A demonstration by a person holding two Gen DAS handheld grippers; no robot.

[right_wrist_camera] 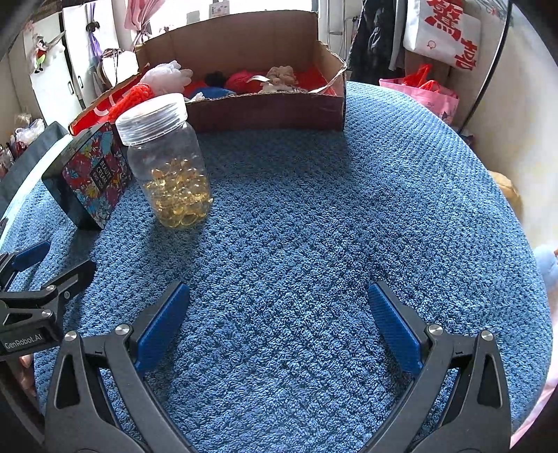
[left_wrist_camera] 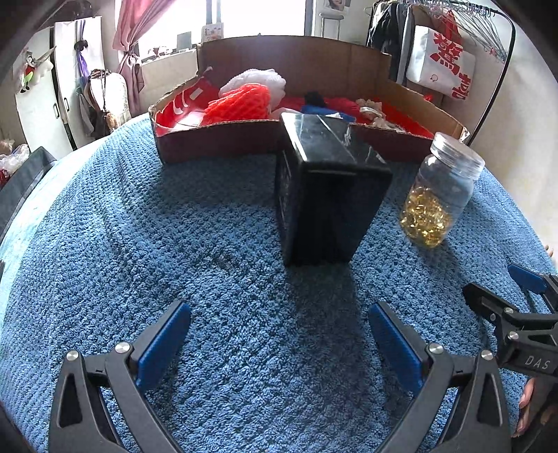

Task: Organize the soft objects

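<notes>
A shallow cardboard box (left_wrist_camera: 216,141) (right_wrist_camera: 268,111) stands at the far side of the blue knitted cover (left_wrist_camera: 209,244) (right_wrist_camera: 314,216). Inside lie soft things: a white puff (left_wrist_camera: 256,81) (right_wrist_camera: 167,76), a red mesh bundle (left_wrist_camera: 237,104) (right_wrist_camera: 134,97), a blue cloth (right_wrist_camera: 212,92), a beige plush (left_wrist_camera: 371,109) (right_wrist_camera: 282,75). My left gripper (left_wrist_camera: 279,339) hovers open over bare cover, nothing between its pads. My right gripper (right_wrist_camera: 279,324) is open too, empty; it also shows at the left wrist view's right edge as the right gripper (left_wrist_camera: 502,296).
A black box with a floral front (left_wrist_camera: 327,195) (right_wrist_camera: 90,174) stands upright before the cardboard box. Beside it is a clear jar of golden capsules (left_wrist_camera: 441,191) (right_wrist_camera: 167,160). A clothes rack (left_wrist_camera: 470,21) and a pink bag (right_wrist_camera: 425,94) lie beyond the right edge.
</notes>
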